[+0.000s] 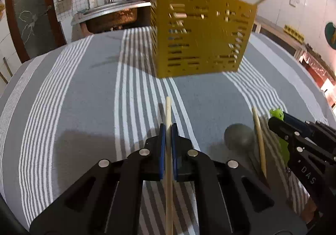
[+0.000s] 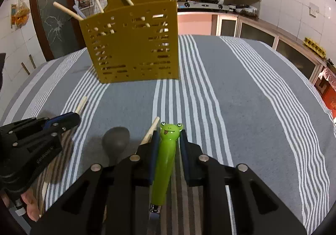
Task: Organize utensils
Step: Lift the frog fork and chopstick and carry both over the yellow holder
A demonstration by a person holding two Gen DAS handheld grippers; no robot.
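My left claw is clamped tight on a thin pale wooden stick, which runs straight up between the blue pads and pokes out past the tips. My right claw grips the bright green handle of a frog-faced utensil; the frog's head sits just beyond the tips, and a bit of metal shows at the handle's lower end. Both claws point down toward a bench covered by a grey cloth with white stripes.

Between the two claws, on the cloth, lies a dark grey spoon with its bowl facing up, and just beside it a second wooden stick, one end close to my right claw's left pad.

Farther back on the bench stands a mustard-yellow slotted utensil holder, upright, with several wooden handles leaning out of its top. Behind it is a kitchen wall with hanging tools, a stove and shelves, too blurred to detail.
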